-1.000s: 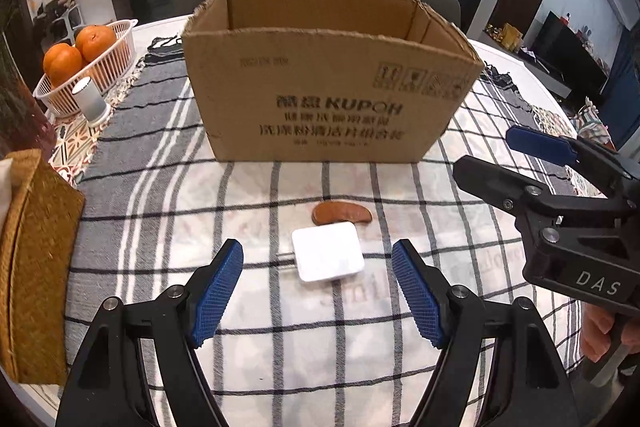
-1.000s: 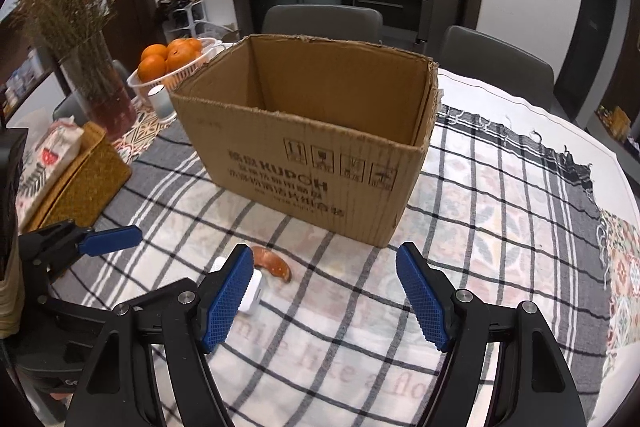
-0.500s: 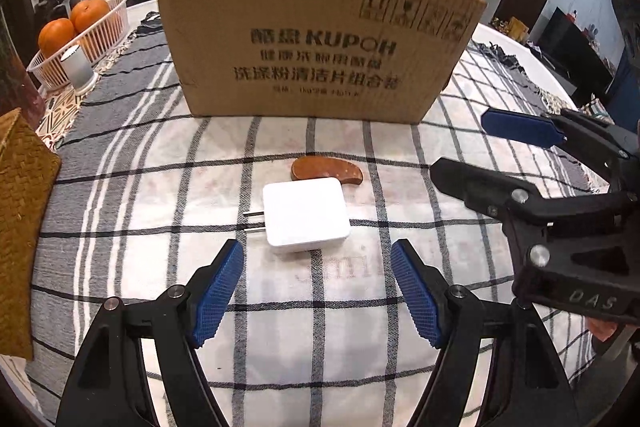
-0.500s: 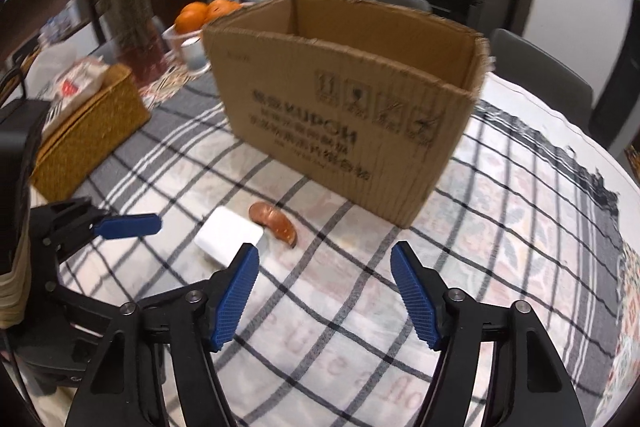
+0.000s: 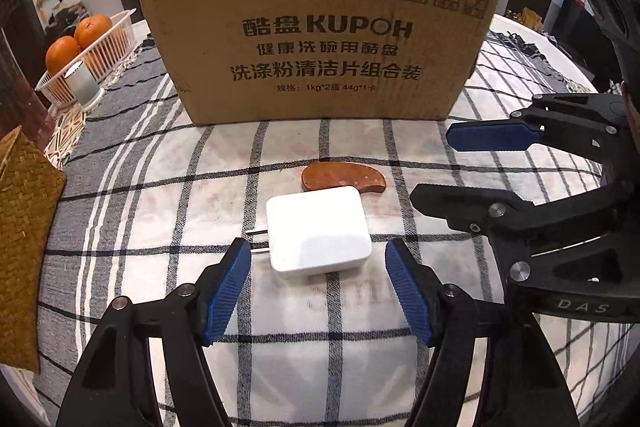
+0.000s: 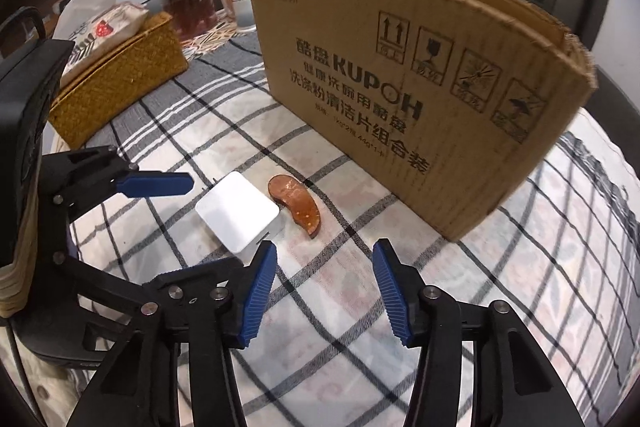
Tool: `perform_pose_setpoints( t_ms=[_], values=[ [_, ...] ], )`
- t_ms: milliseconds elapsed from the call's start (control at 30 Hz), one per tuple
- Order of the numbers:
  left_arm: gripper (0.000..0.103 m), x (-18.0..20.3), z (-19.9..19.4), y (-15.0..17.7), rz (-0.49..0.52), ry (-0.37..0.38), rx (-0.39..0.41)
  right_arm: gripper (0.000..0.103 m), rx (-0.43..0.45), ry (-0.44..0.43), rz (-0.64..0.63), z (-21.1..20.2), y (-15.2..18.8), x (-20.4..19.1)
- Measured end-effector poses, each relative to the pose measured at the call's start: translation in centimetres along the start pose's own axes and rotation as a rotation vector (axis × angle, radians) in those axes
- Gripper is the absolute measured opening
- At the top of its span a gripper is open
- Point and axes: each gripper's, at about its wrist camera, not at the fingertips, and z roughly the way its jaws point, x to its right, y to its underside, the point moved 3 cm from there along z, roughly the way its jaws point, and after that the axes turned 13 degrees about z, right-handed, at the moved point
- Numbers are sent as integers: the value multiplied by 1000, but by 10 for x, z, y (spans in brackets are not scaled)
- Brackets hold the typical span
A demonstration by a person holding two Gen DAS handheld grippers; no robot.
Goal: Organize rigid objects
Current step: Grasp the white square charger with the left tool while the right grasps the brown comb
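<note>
Risk, judged: left gripper (image 5: 318, 291) fingers spread, blue pad (image 5: 226, 291) almost at metal prongs (image 5: 256, 241) of white charger (image 5: 318, 229); closing there may catch prongs, twist charger, nudge brown crescent piece (image 5: 344, 179) just behind it. Charger lies flat on checked cloth (image 5: 160, 207) over counter, near front of cardboard box (image 5: 320, 39).

Pose: left gripper low, level, charger ahead between tips. Right gripper (image 6: 324, 291) fingers spread, empty, low, beside charger (image 6: 238, 217), aimed near crescent piece (image 6: 296, 205).

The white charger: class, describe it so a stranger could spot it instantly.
Find the big cardboard box on the checked tablecloth. In front of it lie two small things; the white charger is the square block with metal prongs, unlike the flat brown curved piece behind it.
</note>
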Motion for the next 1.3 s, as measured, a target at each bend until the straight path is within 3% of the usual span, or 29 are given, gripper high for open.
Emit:
perform_pose_setpoints(
  t_ms=[433,800,867,1033,1300],
  values=[
    [68,-9,15,-6,-29,2,-9,42,-42,-66,2,24,-10,6],
    [68,-14,15,-2,11,-2,10,39,-66,-116,-4,38,-13,-4],
    [55,-13,11,-1,21,18,27,39,-64,-116,-12,39,-13,-8],
    [55,-17,11,0,26,14,28,37,-63,-110,-19,46,-16,-11],
    [55,-27,14,1,4,52,60,22,-57,-76,-52,56,-14,-15]
  ],
)
